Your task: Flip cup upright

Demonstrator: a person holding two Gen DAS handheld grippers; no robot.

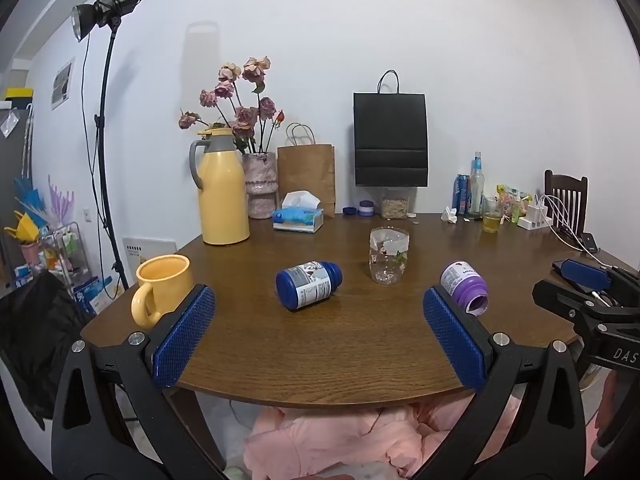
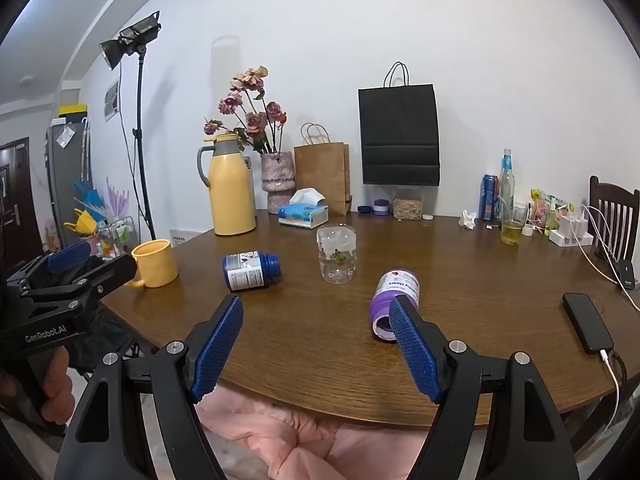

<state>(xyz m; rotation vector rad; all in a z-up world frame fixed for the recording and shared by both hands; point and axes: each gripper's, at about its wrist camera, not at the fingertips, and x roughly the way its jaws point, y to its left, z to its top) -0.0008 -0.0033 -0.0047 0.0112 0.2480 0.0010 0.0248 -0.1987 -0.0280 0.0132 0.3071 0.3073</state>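
Note:
A clear plastic cup [image 1: 389, 256] [image 2: 337, 254] with a flower print stands on end at the middle of the round wooden table [image 1: 340, 344]; its lobed end is down. A yellow mug [image 1: 164, 284] [image 2: 154, 264] stands upright at the table's left edge, mouth up. My left gripper [image 1: 318, 295] hovers open and empty over the near edge, with the mug just beyond its left finger. My right gripper [image 2: 316, 302] is also open and empty, and it shows in the left wrist view [image 1: 584, 276] at the far right.
A blue bottle [image 1: 308, 285] and a purple bottle [image 2: 394, 284] lie on their sides on the near half of the table. A yellow thermos [image 1: 222, 192], a vase, a tissue box [image 1: 298, 220] and paper bags line the back. A phone [image 2: 586, 322] on a cable lies at the right.

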